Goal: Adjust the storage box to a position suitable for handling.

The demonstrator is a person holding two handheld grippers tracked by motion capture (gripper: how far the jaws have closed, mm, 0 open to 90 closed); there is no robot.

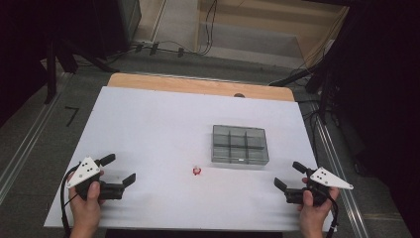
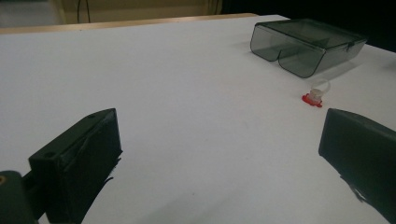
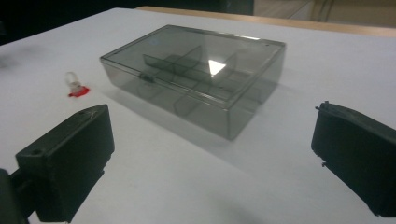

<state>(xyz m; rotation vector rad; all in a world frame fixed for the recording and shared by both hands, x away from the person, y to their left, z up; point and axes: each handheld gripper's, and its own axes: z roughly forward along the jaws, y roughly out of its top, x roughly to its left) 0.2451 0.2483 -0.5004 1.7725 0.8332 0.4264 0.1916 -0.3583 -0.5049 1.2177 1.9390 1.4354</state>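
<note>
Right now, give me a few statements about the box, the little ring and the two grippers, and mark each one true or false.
1. The smoky clear box has its lid shut. True.
2. The small ring with the red top lies inside the box. False: it lies on the white table, apart from the box.
3. The left gripper is shut on the ring. False: it is open and holds nothing.
4. The right gripper is open. True.
5. The box is divided into compartments. True.

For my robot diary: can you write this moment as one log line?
left gripper: open, empty | right gripper: open, empty | red ring: on table, untouched | grey box: lid closed
</note>
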